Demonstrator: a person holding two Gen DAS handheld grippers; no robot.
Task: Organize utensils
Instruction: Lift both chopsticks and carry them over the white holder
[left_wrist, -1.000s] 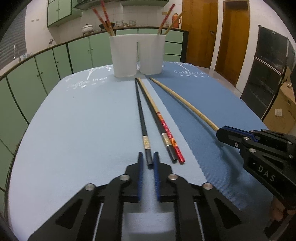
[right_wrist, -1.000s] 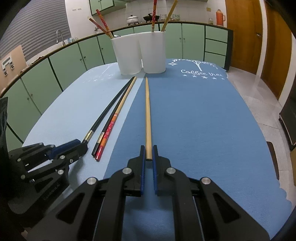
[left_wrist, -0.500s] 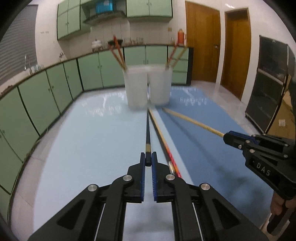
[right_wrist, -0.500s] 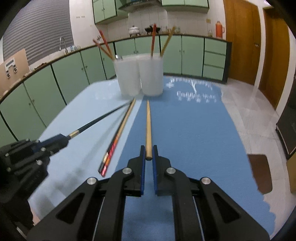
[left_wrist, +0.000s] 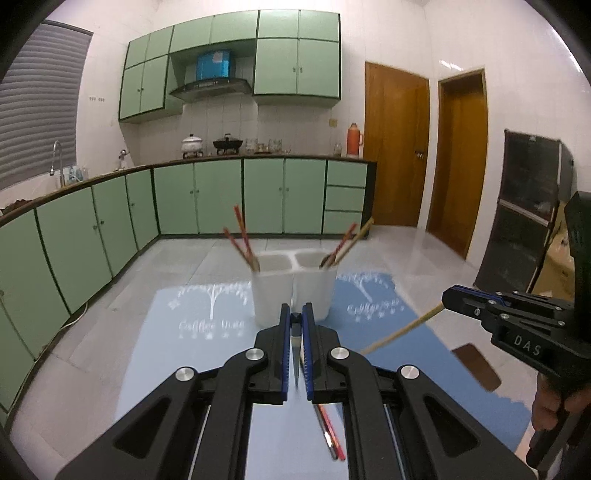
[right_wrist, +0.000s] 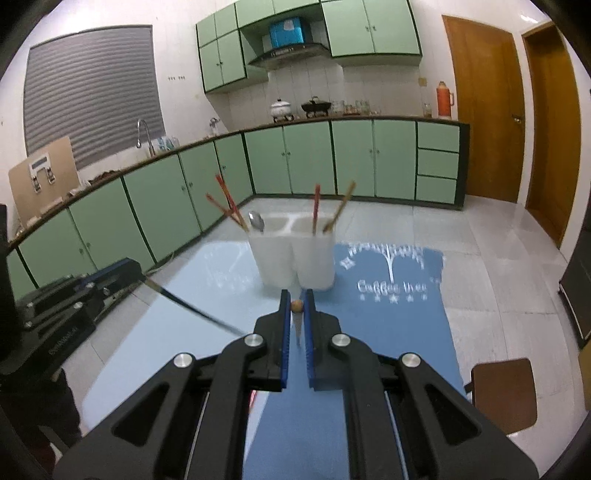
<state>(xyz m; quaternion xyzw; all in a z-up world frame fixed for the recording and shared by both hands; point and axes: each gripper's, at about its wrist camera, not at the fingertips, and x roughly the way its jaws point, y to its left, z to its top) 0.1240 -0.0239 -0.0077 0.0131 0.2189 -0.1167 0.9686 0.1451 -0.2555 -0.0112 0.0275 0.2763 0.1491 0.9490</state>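
My left gripper (left_wrist: 295, 318) is shut on the black chopstick (right_wrist: 192, 308), lifted off the table and pointing down from the jaws. My right gripper (right_wrist: 296, 303) is shut on the light wooden chopstick (left_wrist: 402, 331), also lifted. A white two-compartment holder (left_wrist: 291, 291) stands ahead at the table's far end, with red chopsticks in the left cup and red and wooden ones in the right. It also shows in the right wrist view (right_wrist: 291, 258), with a spoon (right_wrist: 256, 220) in the left cup. A red chopstick pair (left_wrist: 328, 428) lies on the table below my left gripper.
The table wears a two-tone blue cloth (right_wrist: 388, 325) with white tree print. Green kitchen cabinets (left_wrist: 221, 199) run behind. A brown stool (right_wrist: 502, 391) stands right of the table. Wooden doors (left_wrist: 395, 147) are at the back right.
Both grippers have risen well above the table, each carrying its chopstick up by the end. The holder now sits lower and nearer in both views.
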